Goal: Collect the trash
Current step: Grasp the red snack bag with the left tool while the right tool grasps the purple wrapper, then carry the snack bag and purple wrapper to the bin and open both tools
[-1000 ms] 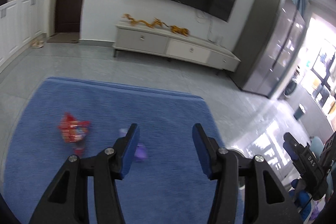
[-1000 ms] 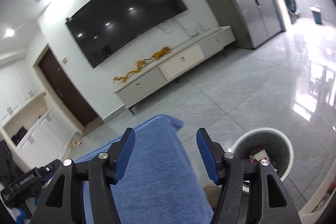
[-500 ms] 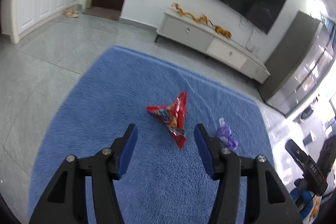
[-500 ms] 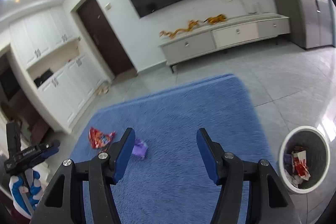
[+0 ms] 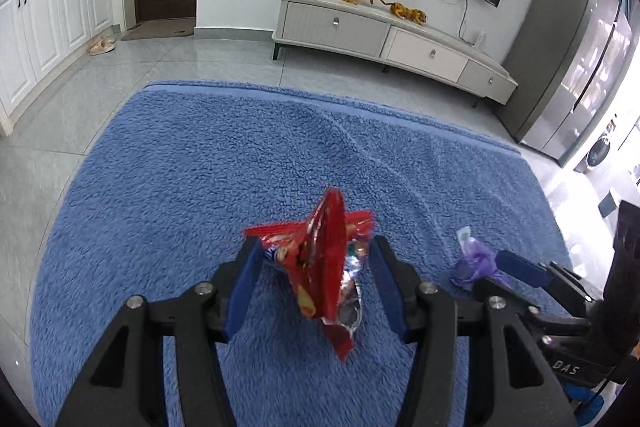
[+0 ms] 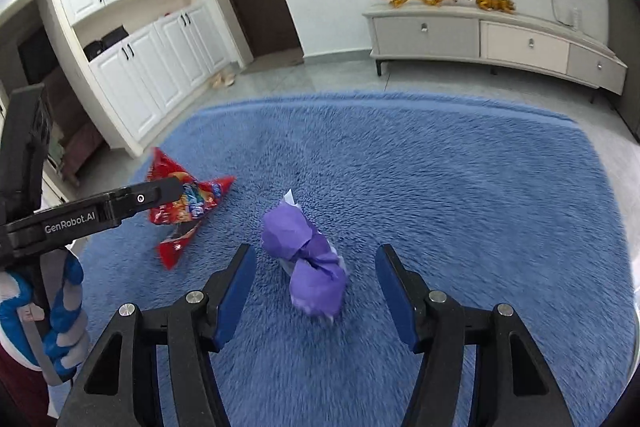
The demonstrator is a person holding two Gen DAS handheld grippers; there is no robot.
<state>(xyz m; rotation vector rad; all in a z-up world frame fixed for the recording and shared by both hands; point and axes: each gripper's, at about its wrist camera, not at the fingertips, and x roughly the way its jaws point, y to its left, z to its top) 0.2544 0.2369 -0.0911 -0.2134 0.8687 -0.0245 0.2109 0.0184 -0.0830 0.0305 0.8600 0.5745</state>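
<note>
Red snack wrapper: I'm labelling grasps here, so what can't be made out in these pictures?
- Left wrist view: whether the fingers touch the red snack wrapper; motion blur.
- Right wrist view: the wrapper's top; the left gripper covers it.
- Both views: the purple wrapper has no readable print.

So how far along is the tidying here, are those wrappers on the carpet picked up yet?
Nothing looks picked up yet: both pieces lie on the blue rug. In hand: the left gripper straddles the red snack bag, its jaws closing but not yet pressing it. The right gripper is open around the purple wrapper. Left: gripping and lifting both, then binning them; no bin shows in these views.
</note>
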